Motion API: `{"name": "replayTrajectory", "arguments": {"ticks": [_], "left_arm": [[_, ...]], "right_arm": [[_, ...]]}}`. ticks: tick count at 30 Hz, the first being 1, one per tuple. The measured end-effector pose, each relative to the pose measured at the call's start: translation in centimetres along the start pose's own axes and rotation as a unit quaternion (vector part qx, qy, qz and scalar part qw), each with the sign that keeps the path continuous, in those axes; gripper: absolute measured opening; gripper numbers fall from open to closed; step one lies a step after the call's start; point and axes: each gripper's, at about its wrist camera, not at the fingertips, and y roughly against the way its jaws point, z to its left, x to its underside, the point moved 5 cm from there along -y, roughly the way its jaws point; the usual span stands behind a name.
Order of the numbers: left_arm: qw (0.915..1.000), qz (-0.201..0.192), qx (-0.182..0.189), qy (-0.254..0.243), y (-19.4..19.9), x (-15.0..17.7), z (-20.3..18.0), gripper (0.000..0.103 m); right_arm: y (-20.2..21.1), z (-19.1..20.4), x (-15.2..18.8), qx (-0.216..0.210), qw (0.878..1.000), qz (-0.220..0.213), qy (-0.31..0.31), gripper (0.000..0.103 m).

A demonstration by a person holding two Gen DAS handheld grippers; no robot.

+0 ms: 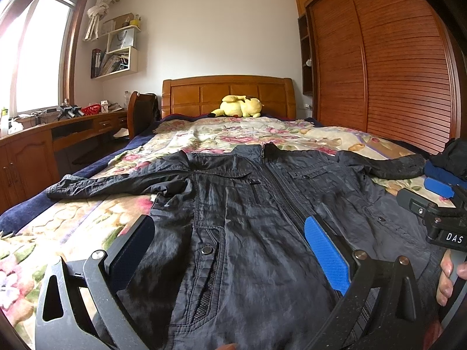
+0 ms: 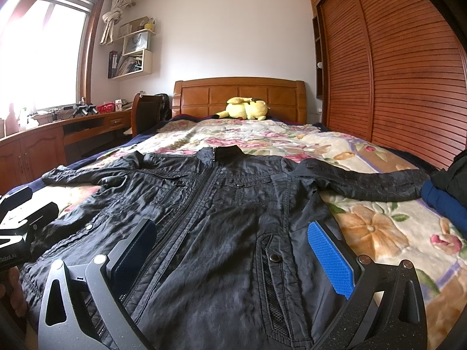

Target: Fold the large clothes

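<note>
A: From the left wrist, why does the jacket (image 1: 248, 218) lie flat on the bed (image 1: 248, 134)?

B: Zipped, front up, sleeves spread: laid out for folding, likely. The left gripper (image 1: 233, 248) hangs over its hem, jaws apart, grasping nothing. The red basket (image 1: 91, 108) on the desk is too small to judge contents.

A: And the right wrist?

B: The right gripper (image 2: 236, 250) is likewise spread and empty over the hem. Wall shelves (image 2: 131, 55) hold files and a bag.
</note>
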Motion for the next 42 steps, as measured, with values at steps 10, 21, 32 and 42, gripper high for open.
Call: {"name": "replayTrajectory", "arguments": {"ticks": [10,21,32,42], "left_arm": [[0.9993,0.03,-0.015,-0.014,0.9,-1.3,2.6,0.103],[0.9982,0.049,-0.034,0.008,0.4,-1.5,7.4,0.103],[0.995,0.08,-0.046,0.038,-0.7,-1.2,12.8,0.103],[0.9858,0.132,-0.104,0.005,-4.2,-0.4,19.6,0.103]], "right_arm": [[-0.2,1.4,-1.1,-0.045,0.999,0.015,0.003,0.103],[-1.8,4.9,-2.4,-0.08,0.996,0.037,0.029,0.103],[-5.2,9.7,-4.1,-0.117,0.99,0.049,0.055,0.103],[-9.2,13.7,-5.4,-0.155,0.982,0.06,0.09,0.103]]}}
